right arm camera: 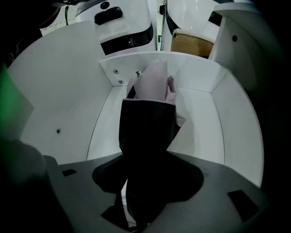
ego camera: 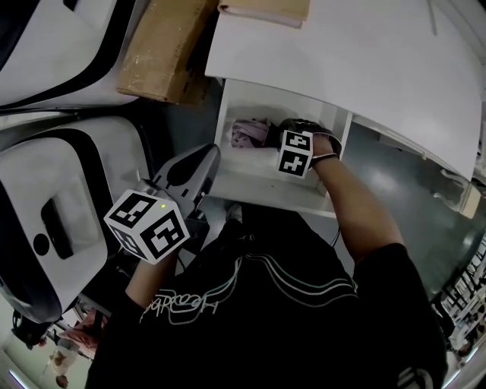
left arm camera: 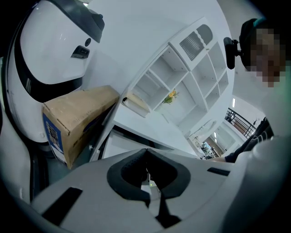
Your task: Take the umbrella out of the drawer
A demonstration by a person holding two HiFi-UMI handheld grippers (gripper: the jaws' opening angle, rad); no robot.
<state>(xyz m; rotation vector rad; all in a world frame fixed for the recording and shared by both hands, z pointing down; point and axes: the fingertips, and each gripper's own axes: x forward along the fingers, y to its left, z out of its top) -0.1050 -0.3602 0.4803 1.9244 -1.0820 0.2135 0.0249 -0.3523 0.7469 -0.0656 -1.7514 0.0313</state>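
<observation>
The white drawer (ego camera: pixel 266 190) stands pulled out under the white tabletop. Inside lies the umbrella (ego camera: pixel 250 133), pink fabric with a black end. My right gripper (ego camera: pixel 298 135) reaches down into the drawer over that black end. In the right gripper view the black part of the umbrella (right arm camera: pixel 148 127) runs up from between the jaws of the right gripper (right arm camera: pixel 146 164); a pale sliver of drawer floor shows beside it, so the pads stand off it. My left gripper (ego camera: pixel 203 156) hangs outside the drawer's front left corner, jaws together and empty, as the left gripper (left arm camera: pixel 145 152) also shows.
A cardboard box (ego camera: pixel 163 49) stands left of the tabletop (ego camera: pixel 342 53), with a tan item (ego camera: pixel 266 9) on the tabletop's far edge. Large white machine shells with black trim (ego camera: pixel 53 205) crowd the left side. A white shelf unit (left arm camera: pixel 182 77) stands farther off.
</observation>
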